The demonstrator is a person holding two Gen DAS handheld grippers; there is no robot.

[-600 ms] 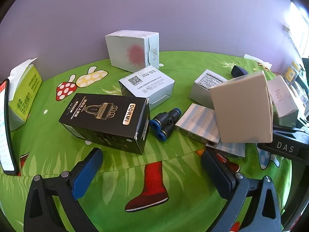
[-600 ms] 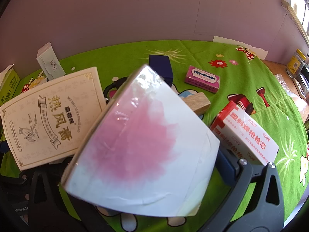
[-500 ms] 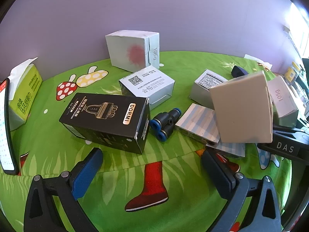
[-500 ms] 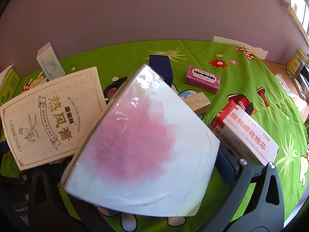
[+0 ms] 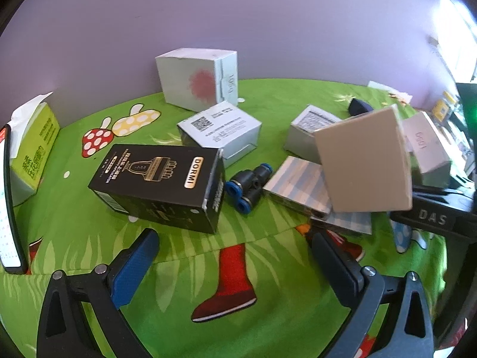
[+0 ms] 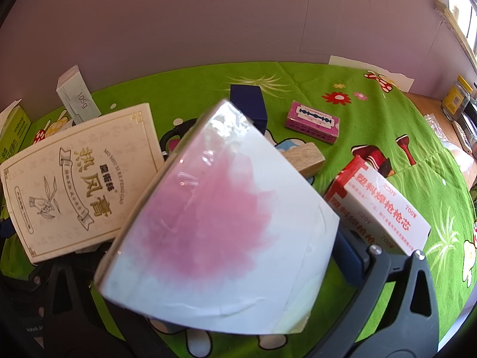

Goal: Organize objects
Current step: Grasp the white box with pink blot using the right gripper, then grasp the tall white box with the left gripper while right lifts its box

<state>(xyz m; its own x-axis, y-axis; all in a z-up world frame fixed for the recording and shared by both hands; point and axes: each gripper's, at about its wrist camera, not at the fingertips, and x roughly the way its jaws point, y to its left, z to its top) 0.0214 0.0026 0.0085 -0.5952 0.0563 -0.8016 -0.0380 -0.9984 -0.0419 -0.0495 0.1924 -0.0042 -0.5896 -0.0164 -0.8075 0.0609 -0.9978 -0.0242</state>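
The right gripper [image 6: 226,256] grips a pink-blotched box [image 6: 217,223] in wide jaws for sorting, while the left gripper [image 5: 235,256] gapes empty before the black box [image 5: 158,185].

Black DORMI box [image 5: 158,185], green cloth [image 5: 268,268]

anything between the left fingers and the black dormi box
Nothing visible. The left gripper is open, with only bare green tablecloth between it and the black DORMI box. The blue-tipped black fitting sits beside the box, off the path.
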